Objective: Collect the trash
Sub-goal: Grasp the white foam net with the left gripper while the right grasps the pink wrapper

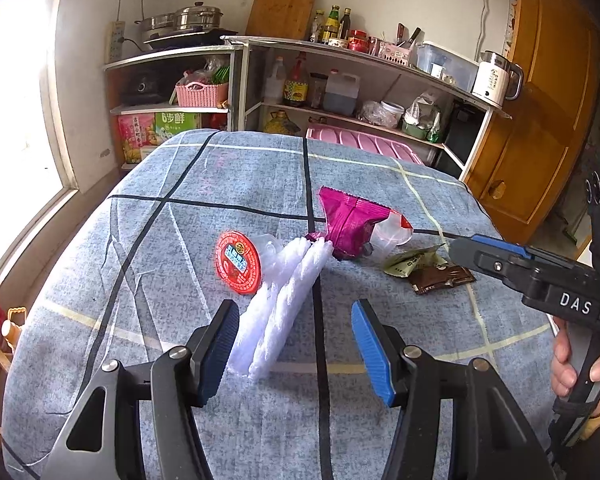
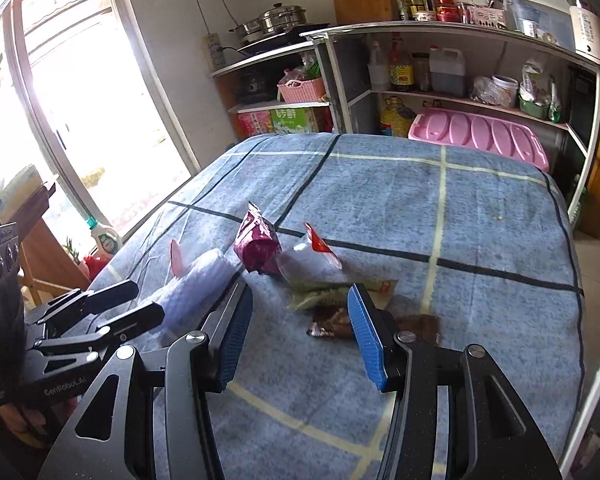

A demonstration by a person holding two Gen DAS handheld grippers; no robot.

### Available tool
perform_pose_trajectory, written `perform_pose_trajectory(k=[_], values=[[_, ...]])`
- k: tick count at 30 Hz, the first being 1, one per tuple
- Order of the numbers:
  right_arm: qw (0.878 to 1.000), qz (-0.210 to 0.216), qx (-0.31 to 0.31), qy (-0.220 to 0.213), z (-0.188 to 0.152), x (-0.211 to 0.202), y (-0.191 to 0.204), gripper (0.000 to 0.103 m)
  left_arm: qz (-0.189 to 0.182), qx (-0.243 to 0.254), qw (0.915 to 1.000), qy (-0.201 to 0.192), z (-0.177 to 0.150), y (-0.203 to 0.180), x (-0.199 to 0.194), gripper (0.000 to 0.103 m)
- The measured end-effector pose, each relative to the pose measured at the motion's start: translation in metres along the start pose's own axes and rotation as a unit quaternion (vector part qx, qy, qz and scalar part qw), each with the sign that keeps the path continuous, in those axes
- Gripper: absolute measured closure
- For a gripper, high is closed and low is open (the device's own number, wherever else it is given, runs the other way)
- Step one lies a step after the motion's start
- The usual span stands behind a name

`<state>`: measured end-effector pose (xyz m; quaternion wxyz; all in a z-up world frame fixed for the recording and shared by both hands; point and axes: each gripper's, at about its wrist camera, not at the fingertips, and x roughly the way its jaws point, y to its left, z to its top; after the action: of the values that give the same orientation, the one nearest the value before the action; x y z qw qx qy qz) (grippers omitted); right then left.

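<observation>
Across the blue checked tablecloth (image 1: pixel 180 240) the trash lies in a loose row, and I read it from nine o'clock round to three. At about ten o'clock of my left gripper (image 1: pixel 296 344) sits a round red lid (image 1: pixel 238 263) with a blue label whose characters are too small for me to read. Beside it, running up toward twelve, is the white ribbed plastic sleeve (image 1: pixel 288 300); its near end lies between my left jaws, which stand about half open with nothing in them. It looks light and slippery, so I judge a shallow pinch could let it slide out or nudge the lid along. At its far end lies the magenta wrapper (image 1: pixel 350 222), touching a clear bag with a red corner (image 1: pixel 392 232); dragging the sleeve may pull both. Toward two o'clock lie a green sachet (image 1: pixel 414 261) and a brown sachet (image 1: pixel 442 278), print unreadable. My right gripper (image 2: pixel 298 334), also half open and empty, hovers over them with the brown sachet partly hidden behind its right finger; closing there might catch the cloth as well. My two grippers work close together, so they could knock. My right gripper's body reads "DAS", my left's "GenRobot.AI"; a green shelf box (image 1: pixel 174 122) shows "6步鲜".
</observation>
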<state>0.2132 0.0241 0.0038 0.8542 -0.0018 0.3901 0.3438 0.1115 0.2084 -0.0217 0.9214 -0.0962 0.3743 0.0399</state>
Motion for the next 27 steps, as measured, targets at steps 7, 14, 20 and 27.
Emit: perform_pose_trajectory(k=[7,14,20,27], values=[[1.0,0.015,-0.001,-0.003,0.019,0.027,0.007,0.052,-0.01,0.002,0.9998,0.018,0.003,0.006,0.019,0.045],[0.999,0.042,-0.004,-0.012,0.034,0.043,0.014,0.052,-0.01,0.001,0.9995,0.028,0.002,0.011,0.031,0.045],[0.999,0.047,-0.01,0.003,0.038,0.059,0.018,0.052,-0.011,-0.004,0.9992,0.038,0.002,0.017,0.041,0.045],[0.998,0.056,-0.012,0.024,0.034,0.074,0.02,0.052,-0.017,-0.019,0.9988,0.043,0.001,0.022,0.048,0.045]])
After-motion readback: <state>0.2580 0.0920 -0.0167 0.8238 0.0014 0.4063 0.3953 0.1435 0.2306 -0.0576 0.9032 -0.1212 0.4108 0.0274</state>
